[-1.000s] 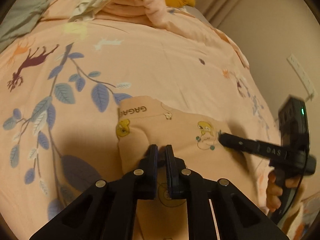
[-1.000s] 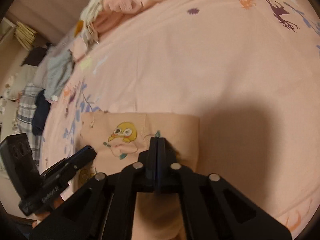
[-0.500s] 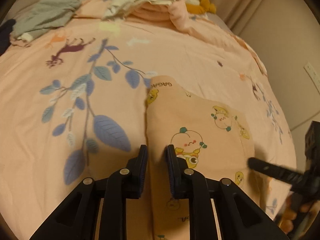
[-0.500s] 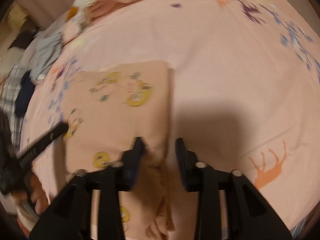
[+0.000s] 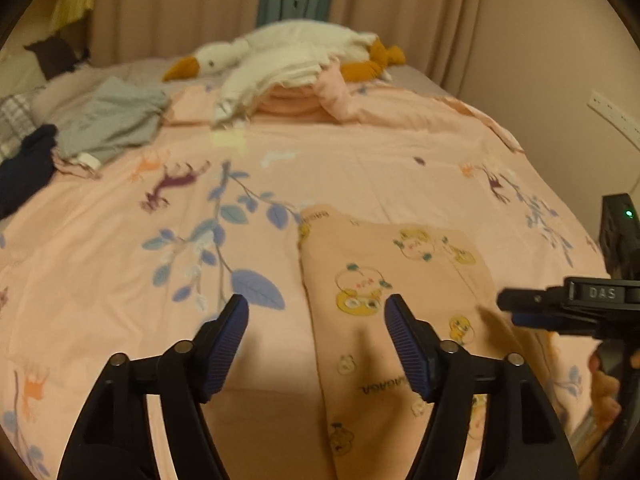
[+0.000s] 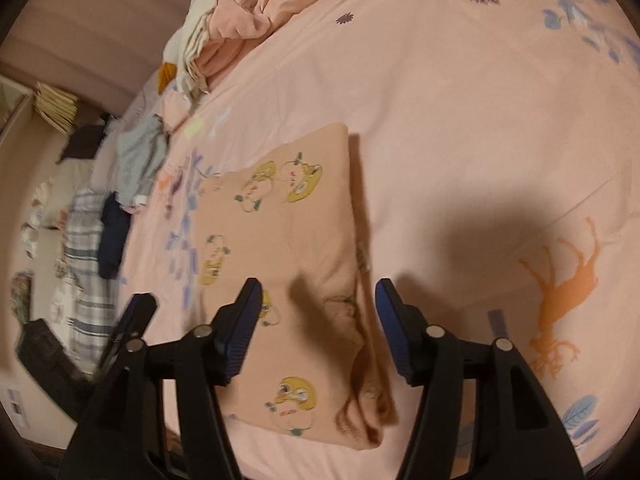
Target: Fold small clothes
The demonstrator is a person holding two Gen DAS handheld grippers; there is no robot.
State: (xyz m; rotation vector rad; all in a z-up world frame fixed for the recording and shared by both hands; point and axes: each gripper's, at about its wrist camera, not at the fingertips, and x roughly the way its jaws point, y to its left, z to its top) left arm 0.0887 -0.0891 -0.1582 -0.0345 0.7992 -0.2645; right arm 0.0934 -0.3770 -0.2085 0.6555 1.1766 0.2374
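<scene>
A small peach garment point(image 5: 392, 280) with yellow cartoon prints lies flat and folded on the pink bedspread point(image 5: 160, 240); it also shows in the right wrist view point(image 6: 288, 240). My left gripper point(image 5: 316, 320) is open and empty, raised over the garment's left edge. My right gripper point(image 6: 316, 312) is open and empty above the garment's near right edge. The right gripper appears at the right of the left wrist view point(image 5: 560, 308), and the left gripper at the lower left of the right wrist view point(image 6: 128, 328).
A white plush goose point(image 5: 288, 56) lies on folded pink bedding point(image 5: 304, 100) at the bed's far end. Grey clothes point(image 5: 108, 124) and a dark garment point(image 5: 24, 168) lie at the far left. A wall point(image 5: 560, 80) runs along the bed's right side.
Both grippers were shut on the garment, then let it go, opened wide and lifted back. The garment now lies folded flat on the bed.
</scene>
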